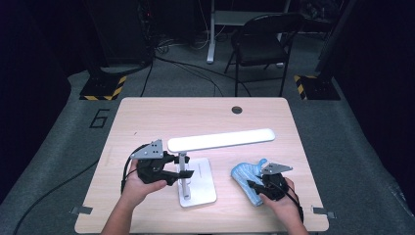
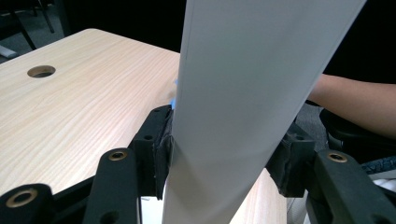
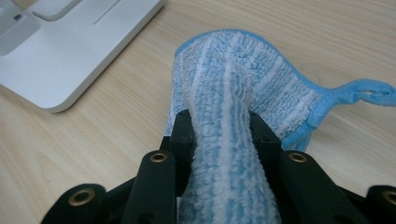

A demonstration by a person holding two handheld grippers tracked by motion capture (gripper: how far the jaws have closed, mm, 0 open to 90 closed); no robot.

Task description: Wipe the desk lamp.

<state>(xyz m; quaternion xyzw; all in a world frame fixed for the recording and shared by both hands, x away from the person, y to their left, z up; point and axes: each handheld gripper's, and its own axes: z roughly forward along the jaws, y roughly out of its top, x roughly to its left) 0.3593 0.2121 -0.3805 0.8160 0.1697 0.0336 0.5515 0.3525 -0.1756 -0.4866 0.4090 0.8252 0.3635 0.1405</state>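
On the left side of the high view, the left gripper (image 1: 182, 173) is held low over the table (image 1: 147, 117), and its jaws reach to the right toward the white desk lamp (image 1: 198, 182). In the left gripper view the two black jaws stand on both sides of a broad white part of the lamp (image 2: 247, 93), and the pads (image 2: 163, 149) press on its edges, so this gripper is pinching the lamp. The lamp stands near the middle of the table, on a flat white base (image 1: 203, 188); its thin post (image 1: 182, 161) rises from the base, and the long white light bar (image 1: 220, 139) lies almost level above it (the bar runs from the post toward the right).

More to the right, well apart from the lamp base, a blue and white cloth (image 1: 247, 176) lies on the table. The right gripper (image 1: 252, 186) is on it, and the person's hand (image 1: 281, 196) holds this gripper from the near edge of the table. In the right gripper view the jaws are pressed on a raised fold of the cloth (image 3: 226, 140), which stands up between the pads (image 3: 184, 133); the rest of the cloth spreads flat on the wood in front. One corner of the cloth has a small blue loop (image 3: 369, 91), which points to the right in that view. A corner of the lamp base (image 3: 70, 56) shows at the upper left there, close to the cloth but not touching it.
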